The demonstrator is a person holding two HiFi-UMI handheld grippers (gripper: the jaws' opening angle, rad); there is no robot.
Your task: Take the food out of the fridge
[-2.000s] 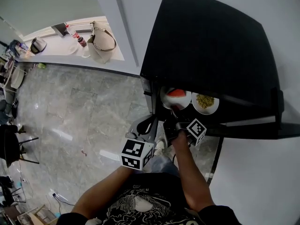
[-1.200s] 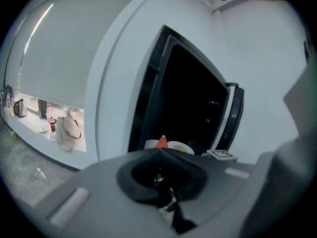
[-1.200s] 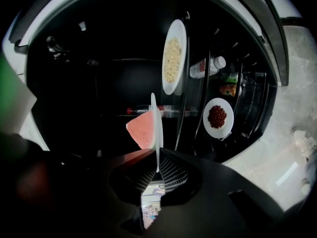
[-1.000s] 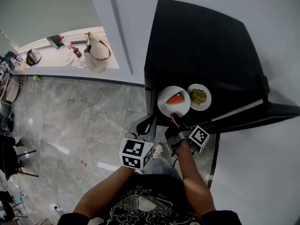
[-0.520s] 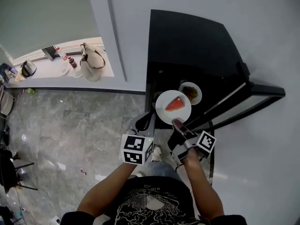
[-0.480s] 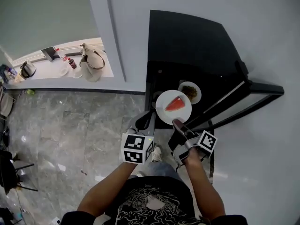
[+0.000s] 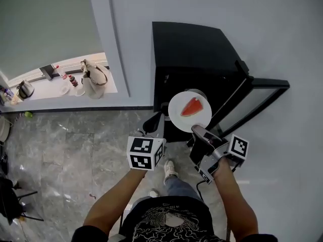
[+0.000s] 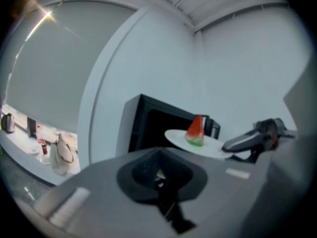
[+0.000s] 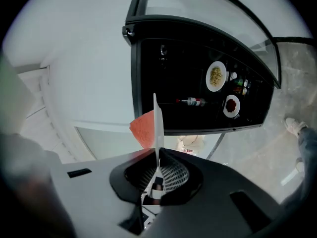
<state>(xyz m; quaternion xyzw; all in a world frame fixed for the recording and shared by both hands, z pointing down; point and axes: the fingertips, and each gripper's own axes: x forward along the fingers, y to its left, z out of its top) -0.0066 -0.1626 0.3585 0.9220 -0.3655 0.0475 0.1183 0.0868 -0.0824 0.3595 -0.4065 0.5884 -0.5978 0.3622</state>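
Note:
A white plate (image 7: 177,116) carrying a red watermelon wedge (image 7: 191,107) hangs in front of the open black fridge (image 7: 192,54). My right gripper (image 7: 198,131) is shut on the plate's near rim. In the right gripper view the plate (image 9: 156,125) stands edge-on between the jaws, with the wedge (image 9: 144,128) on its left. Left of the plate, my left gripper (image 7: 154,121) is shut and holds nothing. Its own view shows the plate (image 8: 184,140) and wedge (image 8: 195,131) ahead. On the fridge shelves are a plate of greenish food (image 9: 216,76), a bottle (image 9: 191,101) and a dish of red food (image 9: 231,105).
The fridge door (image 7: 255,100) stands swung open to the right. A counter (image 7: 45,92) at the left holds a beige bag (image 7: 91,79), bottles and a kettle (image 7: 23,89). Below lies grey marble floor (image 7: 75,135), with the person's shoe (image 7: 170,169) on it.
The plate with the watermelon has come out of the fridge and risen, held by the right gripper. The left gripper has risen too. The greenish plate stayed inside.

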